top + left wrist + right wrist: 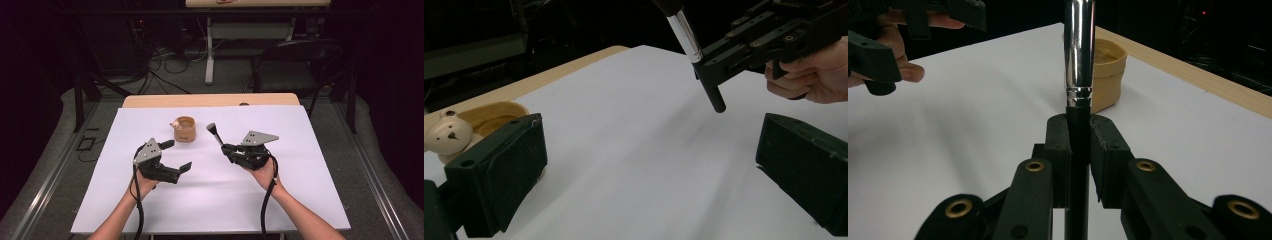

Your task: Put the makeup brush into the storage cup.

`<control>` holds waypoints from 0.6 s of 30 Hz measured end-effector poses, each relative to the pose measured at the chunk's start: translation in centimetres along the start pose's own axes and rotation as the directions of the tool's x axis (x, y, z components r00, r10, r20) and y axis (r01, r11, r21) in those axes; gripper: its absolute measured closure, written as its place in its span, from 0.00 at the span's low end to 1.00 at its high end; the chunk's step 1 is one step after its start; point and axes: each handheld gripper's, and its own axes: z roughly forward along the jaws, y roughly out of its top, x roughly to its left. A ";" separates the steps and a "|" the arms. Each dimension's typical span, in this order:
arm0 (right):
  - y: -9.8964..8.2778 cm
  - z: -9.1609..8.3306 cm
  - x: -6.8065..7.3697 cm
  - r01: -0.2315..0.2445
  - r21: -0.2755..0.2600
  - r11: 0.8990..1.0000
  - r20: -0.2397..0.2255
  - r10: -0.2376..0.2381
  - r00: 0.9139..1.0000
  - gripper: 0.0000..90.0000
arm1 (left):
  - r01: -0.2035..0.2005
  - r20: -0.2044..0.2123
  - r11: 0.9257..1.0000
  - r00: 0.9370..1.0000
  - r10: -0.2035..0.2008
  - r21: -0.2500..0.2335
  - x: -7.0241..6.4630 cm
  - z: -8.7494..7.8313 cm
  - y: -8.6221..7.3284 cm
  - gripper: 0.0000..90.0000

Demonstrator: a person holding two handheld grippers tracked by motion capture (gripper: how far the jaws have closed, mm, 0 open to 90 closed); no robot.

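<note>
Nearest me, my left gripper (176,155) hovers over the white sheet (215,200), its fingers (499,180) spread wide with nothing between them. My right gripper (225,148) sits across from it, well apart, its fingers (1058,145) clamped tight on the black handle of one brush (215,133). The brush rises out of the grip, silver ferrule above the handle and dark bristle head tilted up and away toward the far side of the desk (210,100).

Past the left gripper stands one tan cup (184,129), upright on the sheet, with a single small bear figure (175,124) at its rim on the left. The cup lies between the two grippers but farther off, near the brush head and not touching it. From the right gripper view the brush shaft stands partly in front of the cup.

Beyond the desk: one black chair (295,65), a tangle of cables (165,60) on the floor, and a second table (257,3) at the back.
</note>
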 end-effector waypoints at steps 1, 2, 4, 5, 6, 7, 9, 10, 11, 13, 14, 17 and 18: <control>0.0 0.0 0.0 0.002 0.001 1.000 -0.001 -0.002 1.000 0.88 | 0.000 0.007 1.000 1.000 0.000 0.009 0.0 0.2 0.1 0.00; 0.1 0.1 0.1 0.004 -0.001 1.000 -0.003 -0.004 1.000 0.88 | 0.004 0.000 1.000 1.000 -0.004 0.004 -0.1 0.5 0.2 0.00; 0.1 0.1 0.2 0.002 -0.005 1.000 -0.004 -0.002 1.000 0.88 | 0.007 0.018 1.000 1.000 -0.007 0.004 -0.1 0.8 0.3 0.00; 0.1 0.1 0.3 0.002 -0.002 1.000 -0.007 -0.002 1.000 0.88 | 0.010 0.017 1.000 1.000 -0.010 0.001 -0.1 1.0 0.4 0.00; 0.1 0.2 0.3 0.002 -0.002 1.000 -0.006 -0.002 1.000 0.88 | 0.009 0.013 1.000 1.000 -0.009 0.002 -0.2 1.2 0.5 0.00; 0.0 0.2 0.4 0.001 -0.002 1.000 -0.011 -0.001 1.000 0.88 | 0.009 0.013 1.000 1.000 -0.009 0.002 -0.2 1.2 0.5 0.00; 0.0 0.3 0.4 0.003 0.004 1.000 -0.012 -0.003 1.000 0.88 | 0.010 0.032 1.000 0.999 -0.010 0.008 -0.1 1.6 0.7 0.00; 0.0 0.4 0.5 0.005 0.004 1.000 -0.015 -0.005 1.000 0.88 | 0.014 0.021 1.000 1.000 -0.014 0.003 -0.3 1.9 0.7 0.00; 0.0 0.4 0.5 0.005 0.004 1.000 -0.015 -0.005 1.000 0.88 | 0.014 0.021 1.000 1.000 -0.014 0.003 -0.3 1.9 0.7 0.00; 0.0 0.5 0.6 0.003 0.003 1.000 -0.018 -0.003 1.000 0.88 | 0.015 0.043 1.000 0.999 -0.015 0.013 -0.2 2.2 0.8 0.00; -0.1 0.7 0.7 0.002 0.006 1.000 -0.023 -0.002 1.000 0.88 | 0.020 0.028 1.000 0.999 -0.021 0.013 -0.3 2.4 0.8 0.00; -0.2 0.9 0.9 0.003 0.007 1.000 -0.028 -0.002 1.000 0.88 | 0.023 0.044 1.000 0.999 -0.024 0.014 -0.4 2.8 0.9 0.00; -0.2 0.9 0.9 0.003 0.007 1.000 -0.028 -0.002 1.000 0.88 | 0.027 0.039 1.000 0.999 -0.027 0.014 -0.4 2.9 0.9 0.00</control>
